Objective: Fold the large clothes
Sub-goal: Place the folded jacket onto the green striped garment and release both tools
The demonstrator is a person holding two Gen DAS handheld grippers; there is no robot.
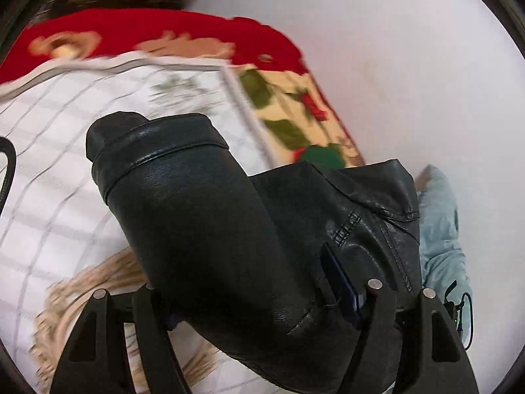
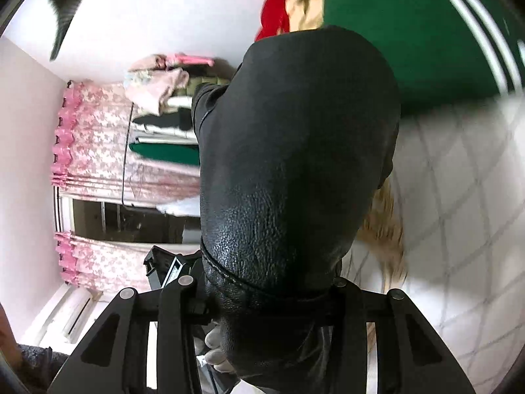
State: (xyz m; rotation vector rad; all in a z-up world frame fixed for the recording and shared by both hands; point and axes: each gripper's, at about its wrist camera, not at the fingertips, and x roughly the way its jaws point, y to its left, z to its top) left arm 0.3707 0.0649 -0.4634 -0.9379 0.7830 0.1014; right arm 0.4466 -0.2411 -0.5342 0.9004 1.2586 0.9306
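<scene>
A black leather jacket (image 1: pixel 210 216) hangs in the air between both grippers. In the left wrist view its sleeve, with a stitched cuff (image 1: pixel 157 144), runs up and left from my left gripper (image 1: pixel 262 298), which is shut on the leather; the jacket body (image 1: pixel 367 216) bunches to the right. In the right wrist view the jacket (image 2: pixel 295 151) fills the middle and my right gripper (image 2: pixel 262 290) is shut on its seamed edge. The fingertips of both grippers are hidden by the leather.
Below lies a white quilted bed cover (image 1: pixel 59 151) with a red and floral blanket (image 1: pixel 183 32) at its far edge. Pink curtains (image 2: pixel 95 144), a window (image 2: pixel 124 220) and a stack of folded clothes (image 2: pixel 164 111) show in the right wrist view. A green cloth (image 2: pixel 410 39) lies on the bed.
</scene>
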